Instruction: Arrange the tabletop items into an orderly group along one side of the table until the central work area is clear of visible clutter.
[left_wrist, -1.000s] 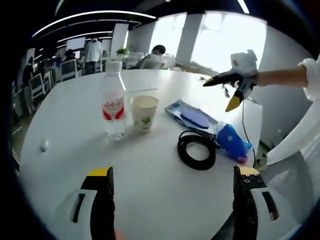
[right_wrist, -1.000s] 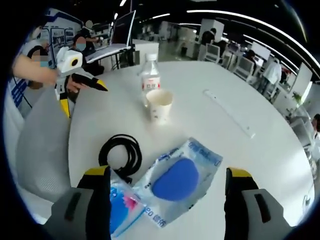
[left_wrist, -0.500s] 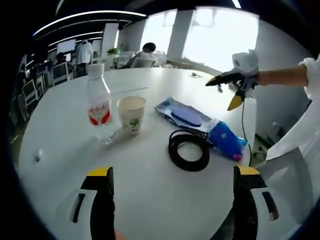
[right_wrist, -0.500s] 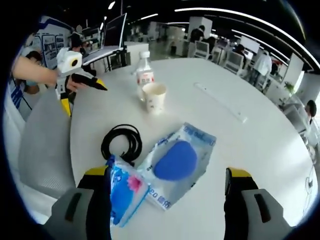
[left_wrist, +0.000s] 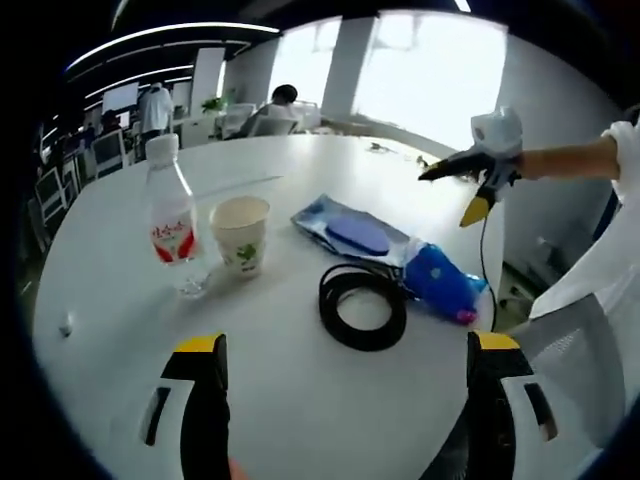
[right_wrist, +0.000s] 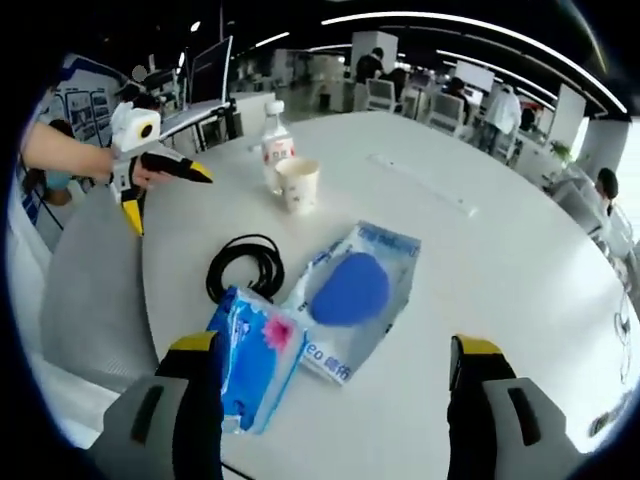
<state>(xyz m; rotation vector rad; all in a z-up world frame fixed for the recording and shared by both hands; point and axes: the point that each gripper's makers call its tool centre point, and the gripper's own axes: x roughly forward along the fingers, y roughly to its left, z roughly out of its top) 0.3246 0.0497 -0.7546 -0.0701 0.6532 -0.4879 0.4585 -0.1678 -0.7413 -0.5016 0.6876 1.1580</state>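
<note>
both cameras have drawn back from the table (right_wrist: 520, 260). blue pack (right_wrist: 250, 355) lies just beside the cable (right_wrist: 243, 268), straight ahead of the empty, wide-open right gripper (right_wrist: 335, 360); left gripper (left_wrist: 345, 350) is open too.

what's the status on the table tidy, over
Both grippers open, empty, off the table. Bottle, cup, cable coil, two blue packets untouched. Nothing blocking.

Open office: bright windows (left_wrist: 420, 70), ceiling strip lights (right_wrist: 420, 22), desks, chairs.

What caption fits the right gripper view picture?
Open tongs hover over a blue packet, clear pouch and black cable.
</note>
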